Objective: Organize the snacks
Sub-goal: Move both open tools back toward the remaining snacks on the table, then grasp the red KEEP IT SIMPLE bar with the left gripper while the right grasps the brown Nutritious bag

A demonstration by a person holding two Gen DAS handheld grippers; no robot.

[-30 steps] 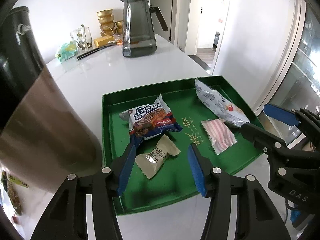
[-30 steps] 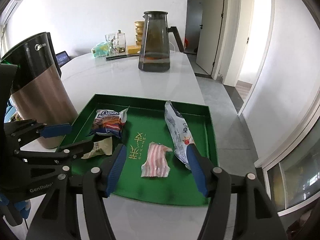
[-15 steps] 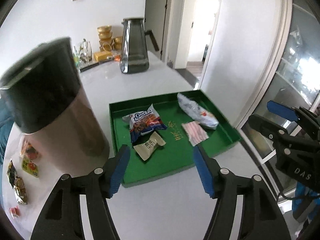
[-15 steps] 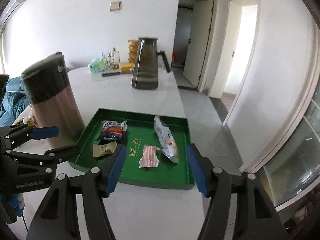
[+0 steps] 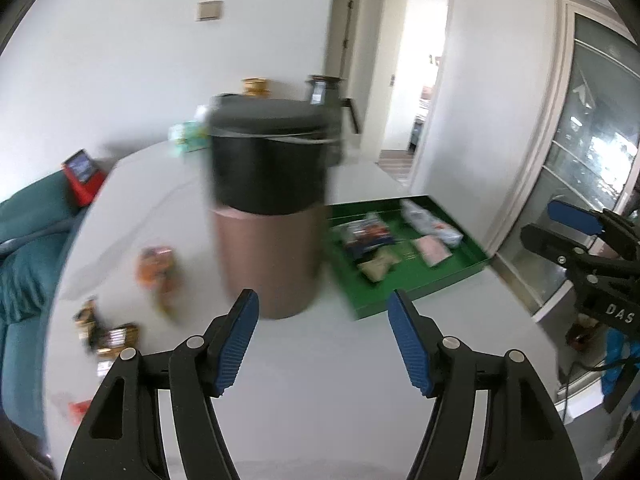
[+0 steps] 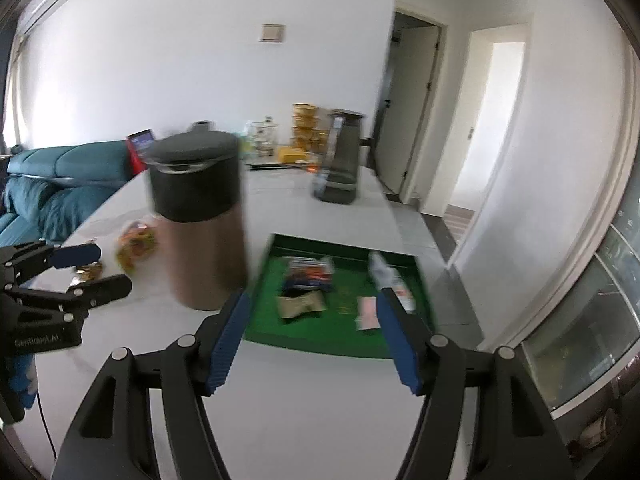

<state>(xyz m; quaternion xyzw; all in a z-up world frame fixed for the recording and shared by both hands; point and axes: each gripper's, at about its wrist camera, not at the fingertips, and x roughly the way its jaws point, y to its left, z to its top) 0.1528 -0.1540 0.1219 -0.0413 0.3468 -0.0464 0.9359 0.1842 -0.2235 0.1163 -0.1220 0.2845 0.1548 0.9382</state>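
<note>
A green tray [image 5: 472, 266] [image 6: 260, 268] on the white table holds several snack packets: a blue cookie pack [image 5: 366, 236] [image 6: 310, 274], a beige packet [image 5: 378, 266] [image 6: 300, 304], a pink striped packet [image 5: 432, 250] [image 6: 368, 312] and a white bag [image 5: 430, 220] [image 6: 390, 278]. More loose snacks [image 5: 154, 272] [image 6: 136, 242] lie on the table left of the tall brown and black canister [image 5: 268, 208] [image 6: 200, 216]. My left gripper [image 5: 324, 336] is open and empty, held above the table near the canister. My right gripper [image 6: 310, 332] is open and empty, held over the tray's near edge.
A dark glass pitcher [image 6: 340, 160] and gold bowls [image 6: 306, 124] stand at the table's far end. A teal sofa [image 6: 48, 184] is at the left. A doorway [image 6: 480, 120] and a glass door are at the right. Both views are motion-blurred.
Both grippers have pulled back and up from the tray. The left view has swung left, bringing the canister and the loose snacks on the table into view. Both stay open.
</note>
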